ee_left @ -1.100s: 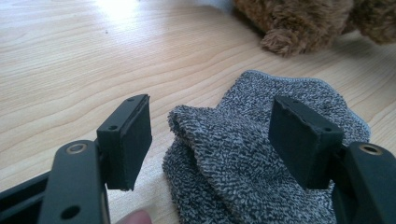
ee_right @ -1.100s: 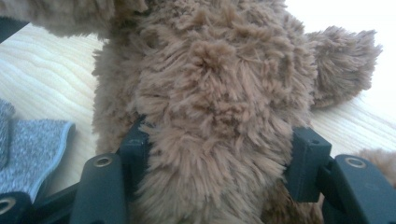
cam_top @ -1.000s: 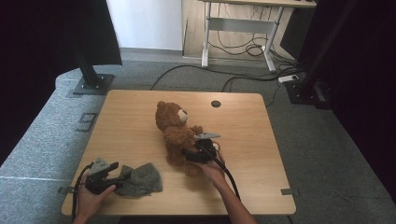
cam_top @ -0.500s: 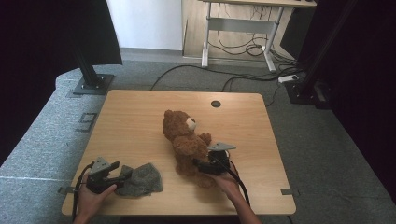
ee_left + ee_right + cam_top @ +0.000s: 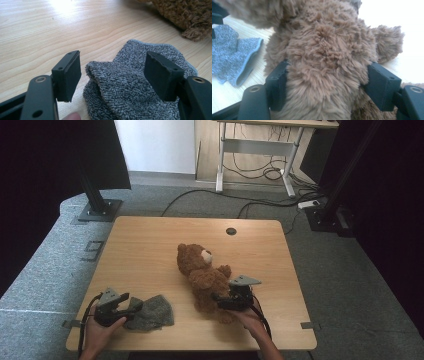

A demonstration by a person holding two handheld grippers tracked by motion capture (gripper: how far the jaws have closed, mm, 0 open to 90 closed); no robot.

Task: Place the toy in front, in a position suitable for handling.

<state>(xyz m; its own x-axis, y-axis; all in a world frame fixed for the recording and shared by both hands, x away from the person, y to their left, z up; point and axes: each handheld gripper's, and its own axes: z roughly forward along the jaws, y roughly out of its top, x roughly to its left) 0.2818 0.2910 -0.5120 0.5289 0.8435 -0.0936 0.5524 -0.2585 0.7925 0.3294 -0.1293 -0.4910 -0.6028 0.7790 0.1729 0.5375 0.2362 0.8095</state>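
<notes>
Left claw (image 5: 134, 306) near the front left corner of the worktop (image 5: 150, 250), jaws standing apart with the grey knitted cloth (image 5: 152, 312) bunched between them; in the left gripper view neither pad (image 5: 71, 72) presses the fold, so not gripped. Cloth (image 5: 130, 85) looks light, limp, likely to sag and drag; best pinched at a raised fold or the hemmed edge. Right of it, the brown teddy bear (image 5: 205, 275) lies on its back mid-worktop, head away from the person. Right claw (image 5: 219, 299) straddles its lower body, jaws have just been opening, fur (image 5: 324, 57) bulging between them, pads alongside, probably no longer squeezing. Bear judged soft, light, squashy; plush slips, so take it deep around the torso, not a limb
</notes>
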